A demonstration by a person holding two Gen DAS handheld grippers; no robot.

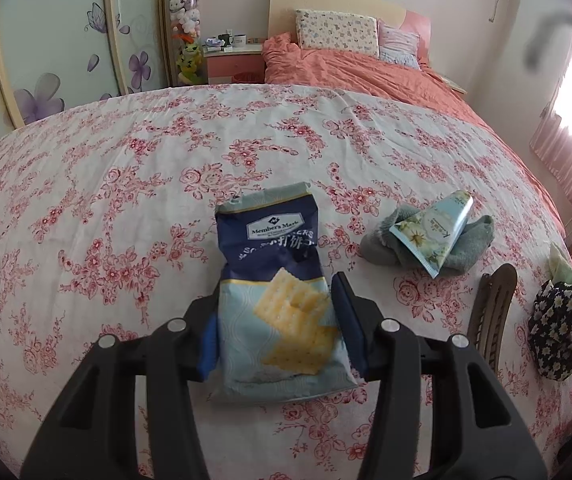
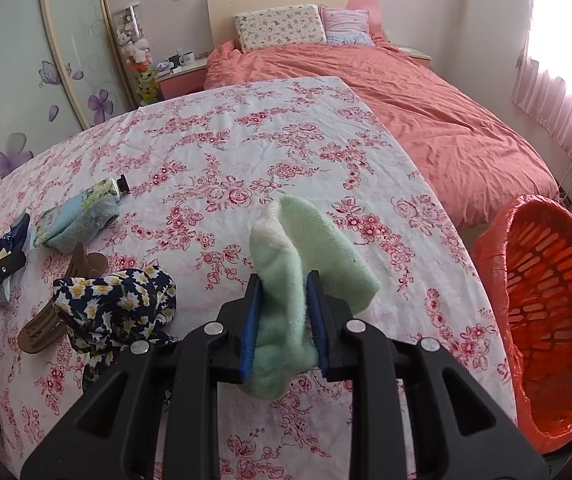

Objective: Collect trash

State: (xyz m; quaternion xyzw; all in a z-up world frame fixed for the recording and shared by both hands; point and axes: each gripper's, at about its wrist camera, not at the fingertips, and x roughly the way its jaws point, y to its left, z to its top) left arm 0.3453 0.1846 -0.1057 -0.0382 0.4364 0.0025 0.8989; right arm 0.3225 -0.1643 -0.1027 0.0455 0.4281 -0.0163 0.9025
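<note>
My left gripper [image 1: 276, 312] is shut on a blue cracker packet [image 1: 274, 280], which sticks up between its fingers above the flowered sheet [image 1: 126, 168]. My right gripper [image 2: 284, 312] is shut on a pale green sock [image 2: 305, 256] and holds it above the sheet. An orange basket lined with an orange bag [image 2: 545, 312] stands off the right edge of the sheet. The left gripper and the packet [image 2: 6, 256] also show at the far left of the right wrist view.
A hand cream tube [image 1: 433, 232] lies on a grey-blue sock [image 1: 469, 248]. A brown hair claw [image 1: 489, 312] and a dark daisy-print cloth [image 1: 557, 328] lie to the right. Beyond the sheet is a bed with an orange quilt [image 2: 425, 112].
</note>
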